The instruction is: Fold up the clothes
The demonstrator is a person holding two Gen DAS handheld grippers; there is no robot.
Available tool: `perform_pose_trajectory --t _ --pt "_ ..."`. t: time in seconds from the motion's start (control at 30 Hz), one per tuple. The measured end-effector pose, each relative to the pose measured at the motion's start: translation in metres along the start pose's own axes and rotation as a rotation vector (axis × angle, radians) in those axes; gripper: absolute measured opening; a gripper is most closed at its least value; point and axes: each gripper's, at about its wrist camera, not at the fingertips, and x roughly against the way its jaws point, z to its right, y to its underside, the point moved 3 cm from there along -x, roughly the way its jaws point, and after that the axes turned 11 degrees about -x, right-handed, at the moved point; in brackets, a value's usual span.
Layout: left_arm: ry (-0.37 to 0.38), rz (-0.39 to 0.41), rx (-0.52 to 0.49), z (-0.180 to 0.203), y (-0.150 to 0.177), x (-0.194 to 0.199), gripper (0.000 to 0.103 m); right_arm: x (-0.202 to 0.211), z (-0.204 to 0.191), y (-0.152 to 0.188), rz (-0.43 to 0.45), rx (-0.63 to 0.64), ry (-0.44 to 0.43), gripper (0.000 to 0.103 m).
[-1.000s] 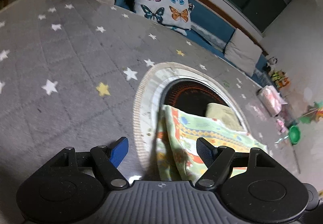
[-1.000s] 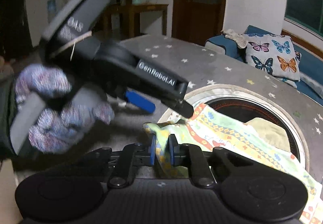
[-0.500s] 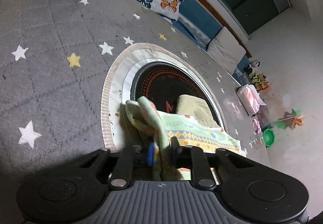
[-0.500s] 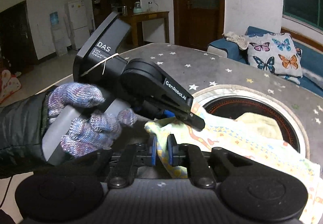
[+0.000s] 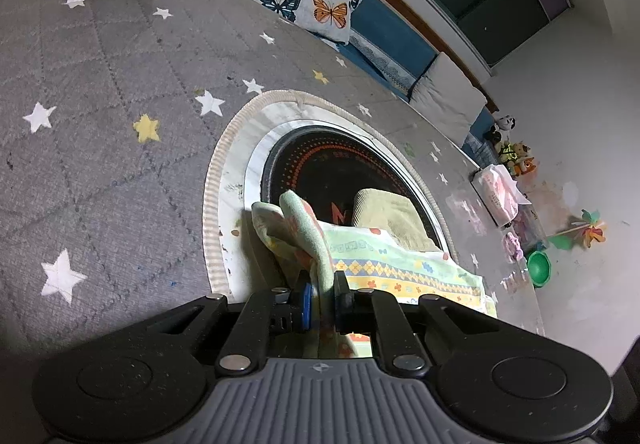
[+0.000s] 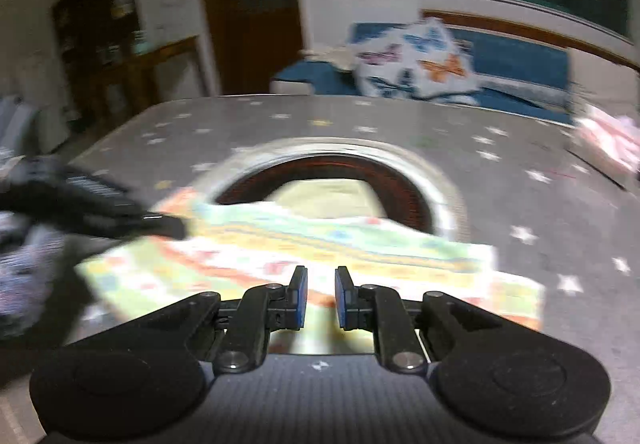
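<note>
Where the quilted grey table cover [image 5: 104, 92], stitched in diamonds and scattered with white and yellow stars, meets a ribbed cream ring [image 5: 208, 204] around a dark circular inset [image 5: 320, 172] dotted in orange, a soft printed cloth [image 5: 400, 264] lies draped across the ring's near rim. Its pale green fabric carries bands of yellow diamonds, small flowers and orange shapes. The left gripper [image 5: 320, 302], black with blue pads, is pinched tight on a bunched, upstanding fold of this cloth at its left corner, the fabric rising in rounded lobes between the fingers. The right gripper [image 6: 321, 298] hovers over the cloth's near edge with its blue-padded fingers [image 6: 301, 300] slightly parted and nothing between them; this view is motion-blurred. A folded, ribbed yellow-green cloth [image 5: 392, 212] rests on the dark inset just behind the printed one. Beyond the table stands a blue sofa [image 5: 392, 28] with a butterfly-print cushion [image 5: 304, 0] and a plain grey cushion [image 5: 448, 96]. At the left of the right wrist view, the left gripper's black body [image 6: 92, 204] shows in a speckled knit glove [image 6: 24, 268].
</note>
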Motion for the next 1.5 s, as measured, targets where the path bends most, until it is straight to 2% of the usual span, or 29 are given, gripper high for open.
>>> perform_pose_trajectory --t 0.2,0.27,0.37,0.43,0.47,0.57,0.6,0.83,0.9,0.97,1.03,1.27,1.5 --pt "-0.012 -0.002 -0.014 0.002 -0.001 -0.001 0.011 -0.019 0.045 -0.001 -0.014 -0.077 0.112 0.015" --pt "-0.015 -0.002 -0.02 0.002 -0.001 -0.001 0.011 -0.019 0.057 0.001 -0.007 -0.1 0.133 0.021" --pt "-0.021 -0.005 -0.027 0.002 -0.001 -0.002 0.011 -0.011 0.068 0.001 0.016 -0.127 0.145 0.023" --pt "-0.024 -0.006 -0.031 0.002 -0.001 -0.003 0.011 -0.007 0.074 0.0 0.032 -0.134 0.19 0.037" --pt "-0.025 -0.006 -0.034 0.003 -0.001 -0.003 0.011 -0.005 0.079 0.0 0.038 -0.142 0.205 0.039" --pt "-0.03 -0.007 -0.041 0.003 -0.002 -0.004 0.011 -0.001 0.094 0.001 0.05 -0.191 0.227 0.046" --pt "-0.033 -0.008 -0.044 0.004 -0.002 -0.004 0.011 0.0 0.1 0.001 0.053 -0.212 0.234 0.053" --pt "-0.052 -0.009 -0.068 0.008 -0.002 -0.004 0.011 -0.004 0.105 0.002 0.052 -0.271 0.199 0.054" --pt "-0.056 -0.009 -0.072 0.009 -0.003 -0.004 0.011 -0.007 0.1 0.002 0.052 -0.263 0.184 0.05" --pt "-0.06 -0.006 -0.078 0.012 -0.004 -0.003 0.011 -0.011 0.094 0.001 0.049 -0.248 0.17 0.036" --pt "-0.064 -0.002 -0.085 0.015 -0.006 -0.001 0.011 -0.013 0.09 0.001 0.045 -0.231 0.154 0.015" --pt "-0.054 0.037 -0.161 0.05 -0.018 0.01 0.009 0.009 0.092 -0.004 0.098 -0.261 0.105 0.01" --pt "-0.001 0.055 -0.256 0.108 -0.027 0.0 0.009 0.055 0.114 -0.015 0.196 -0.276 0.135 0.01"
